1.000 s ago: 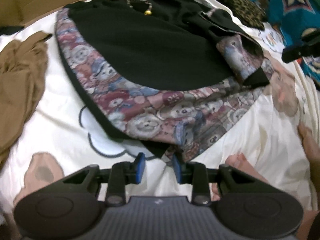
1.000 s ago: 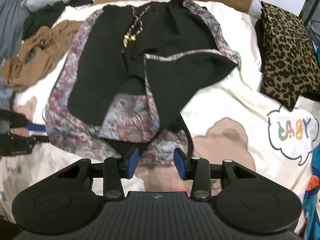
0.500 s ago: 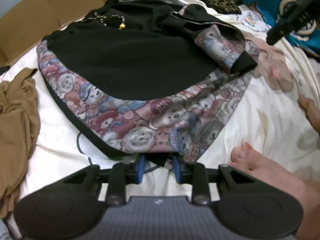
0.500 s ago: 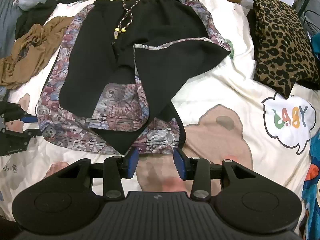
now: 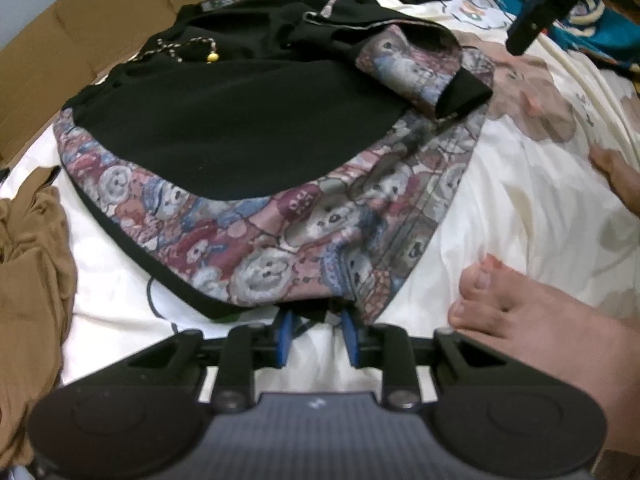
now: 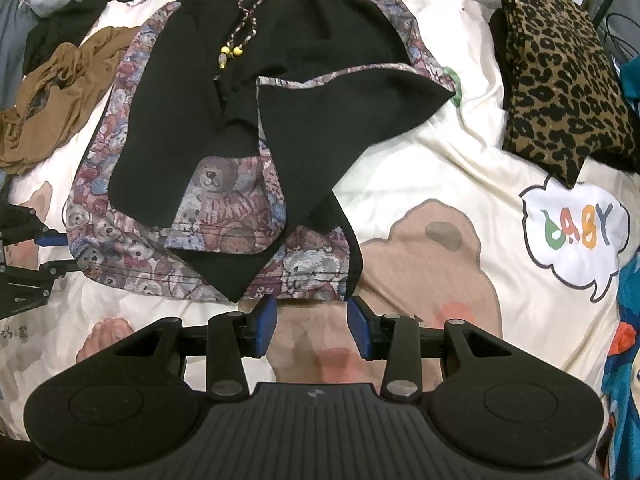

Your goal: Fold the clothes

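**Both grippers lining up at the hem for the next fold**

While the black knitted shorts with the teddy-bear tapestry panels are lying spread on the cream cartoon-print bedsheet, waistband at the far end by the brown cardboard, the person is bringing both tools in at the near hem. The garment is already partly gathered: one leg is lying folded inward across the middle, with a bear-print cuff showing on top.

The left gripper is sitting low at the hem, its blue pads apart, with the fabric edge draping over their tips; whether any cloth is actually between them I cannot tell, and nothing looks pinched yet. The right gripper is hovering just short of the other hem corner, jaws wide apart and holding nothing, with only sheet between them.

By my reckoning the step in hand is taking hold of the bottom edge, ahead of folding it up toward the waistband. The next move is calling for each tool to slide a pad under the hem, close on every layer there, and lift the two corners together so the fold lands square. The striped drawstring with yellow beads is lying loose on the front and may want tucking.

A bare foot is resting on the sheet just beside the left tool, and a crumpled tan garment and a leopard-print cushion are lying well off to either side.
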`<state>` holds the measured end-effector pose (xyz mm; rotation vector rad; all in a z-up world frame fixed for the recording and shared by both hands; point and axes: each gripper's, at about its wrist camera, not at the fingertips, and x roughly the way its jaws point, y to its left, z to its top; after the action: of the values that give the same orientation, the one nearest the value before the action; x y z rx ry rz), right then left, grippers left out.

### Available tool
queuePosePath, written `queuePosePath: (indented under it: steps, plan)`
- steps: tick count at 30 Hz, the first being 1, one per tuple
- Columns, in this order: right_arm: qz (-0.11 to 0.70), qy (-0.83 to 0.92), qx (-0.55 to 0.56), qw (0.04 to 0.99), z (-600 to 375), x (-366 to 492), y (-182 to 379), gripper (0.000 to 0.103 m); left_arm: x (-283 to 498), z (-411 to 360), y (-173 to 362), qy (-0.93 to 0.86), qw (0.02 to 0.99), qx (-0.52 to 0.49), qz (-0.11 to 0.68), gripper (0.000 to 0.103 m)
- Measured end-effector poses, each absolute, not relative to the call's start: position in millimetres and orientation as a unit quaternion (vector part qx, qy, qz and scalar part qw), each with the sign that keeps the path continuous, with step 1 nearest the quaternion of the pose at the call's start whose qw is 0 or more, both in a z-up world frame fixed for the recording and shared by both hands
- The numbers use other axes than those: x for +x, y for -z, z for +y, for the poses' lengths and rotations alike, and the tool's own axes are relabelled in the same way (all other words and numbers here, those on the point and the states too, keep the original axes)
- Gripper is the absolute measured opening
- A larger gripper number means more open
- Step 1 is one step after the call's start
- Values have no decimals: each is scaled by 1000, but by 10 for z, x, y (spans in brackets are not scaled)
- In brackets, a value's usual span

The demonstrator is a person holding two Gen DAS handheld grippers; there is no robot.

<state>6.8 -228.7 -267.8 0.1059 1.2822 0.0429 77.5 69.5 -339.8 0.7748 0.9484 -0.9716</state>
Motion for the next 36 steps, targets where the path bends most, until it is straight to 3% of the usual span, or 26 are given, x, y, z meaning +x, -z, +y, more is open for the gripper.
queuePosePath:
  steps: [7, 12, 20, 36]
  plan:
    - [605, -17, 52, 794, -2296, 55, 2740, 46, 717, 587, 3495, 456, 692, 395, 397, 26]
    - [609, -16, 52, 791, -2299, 66, 2766, 46, 681, 577, 3535, 467, 687, 407, 380, 9]
    - [593, -7, 80, 801, -2354, 110, 2640, 46, 716, 884, 3249, 420, 739, 332, 409, 4]
    - [565, 7, 110, 818, -2419, -44, 2491, 46, 755, 1587, 2454, 256, 835, -24, 487, 4]
